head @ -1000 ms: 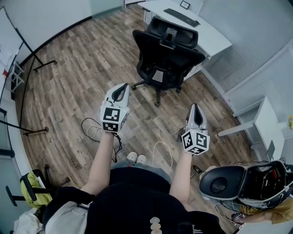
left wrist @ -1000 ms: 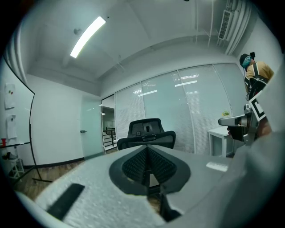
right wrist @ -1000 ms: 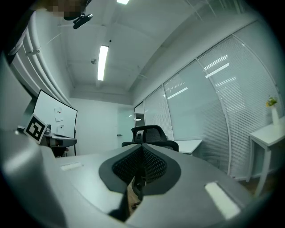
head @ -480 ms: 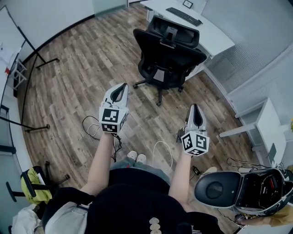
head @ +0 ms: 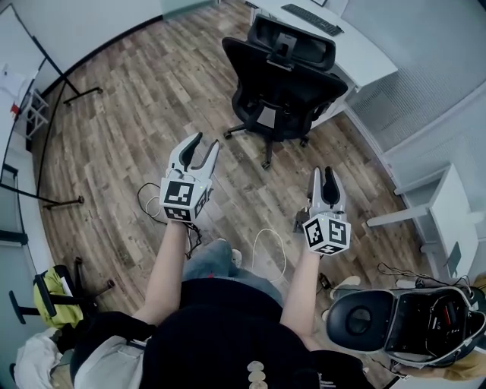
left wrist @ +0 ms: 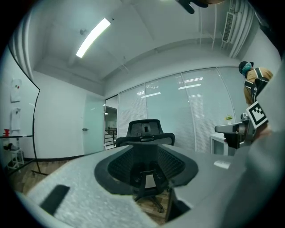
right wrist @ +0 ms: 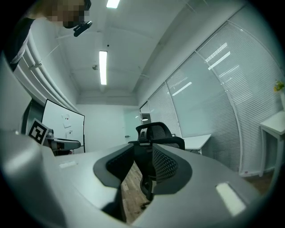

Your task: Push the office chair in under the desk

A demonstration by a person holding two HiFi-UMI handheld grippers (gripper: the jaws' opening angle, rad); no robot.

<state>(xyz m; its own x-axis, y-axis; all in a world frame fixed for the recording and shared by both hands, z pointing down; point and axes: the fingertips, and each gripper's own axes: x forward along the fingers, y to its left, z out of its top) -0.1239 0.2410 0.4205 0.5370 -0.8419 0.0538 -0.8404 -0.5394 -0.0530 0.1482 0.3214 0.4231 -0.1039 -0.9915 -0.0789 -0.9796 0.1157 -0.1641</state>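
Observation:
A black mesh office chair (head: 285,72) stands on the wood floor, its back toward me, pulled out from the white desk (head: 357,53) beyond it. Both grippers are held level in front of me, well short of the chair. My left gripper (head: 202,148) is open, its jaws having just been opening, with nothing between them. My right gripper (head: 324,181) is open too, jaws just opened and empty. The chair (left wrist: 145,153) shows through the gap in the left gripper view and the chair (right wrist: 153,153) also in the right gripper view.
A keyboard (head: 311,18) lies on the desk. A black stand's legs (head: 53,114) cross the floor at left, cables (head: 266,254) lie near my feet. A white side table (head: 448,220) and an open case (head: 402,327) sit at right. Bags (head: 49,304) at lower left.
Both grippers' jaws have spread apart from shut to open. The hands have stayed about where they were; the view has shifted slightly so the chair sits higher in the picture.

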